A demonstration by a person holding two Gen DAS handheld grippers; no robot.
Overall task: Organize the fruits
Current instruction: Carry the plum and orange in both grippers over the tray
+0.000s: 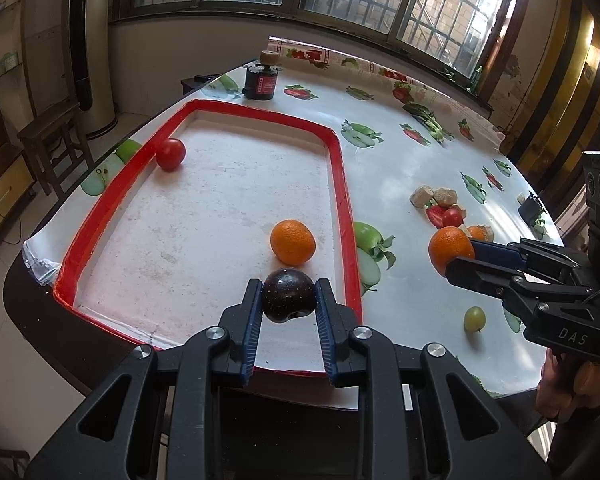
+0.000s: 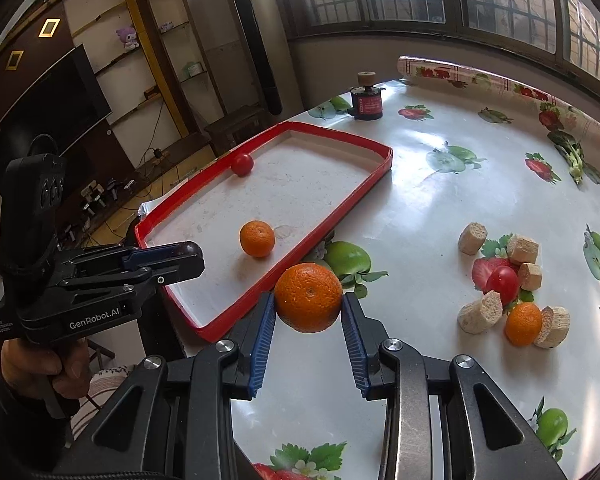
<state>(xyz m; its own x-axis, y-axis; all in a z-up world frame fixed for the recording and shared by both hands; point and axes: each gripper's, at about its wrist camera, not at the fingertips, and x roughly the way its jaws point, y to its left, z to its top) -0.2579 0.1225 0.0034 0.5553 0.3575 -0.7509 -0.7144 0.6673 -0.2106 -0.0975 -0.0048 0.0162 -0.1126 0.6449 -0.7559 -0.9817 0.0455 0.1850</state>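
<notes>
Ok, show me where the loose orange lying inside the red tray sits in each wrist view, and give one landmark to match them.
Left wrist view: the loose orange lies near the right wall of the red tray, just beyond the dark plum.
Right wrist view: the same orange lies left of centre, inside the tray.
Shared landmark: the red tomato against the tray's far left wall.

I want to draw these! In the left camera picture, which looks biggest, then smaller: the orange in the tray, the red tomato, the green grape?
1. Orange in the tray
2. Red tomato, though it sits farther away
3. Green grape, smallest
</notes>
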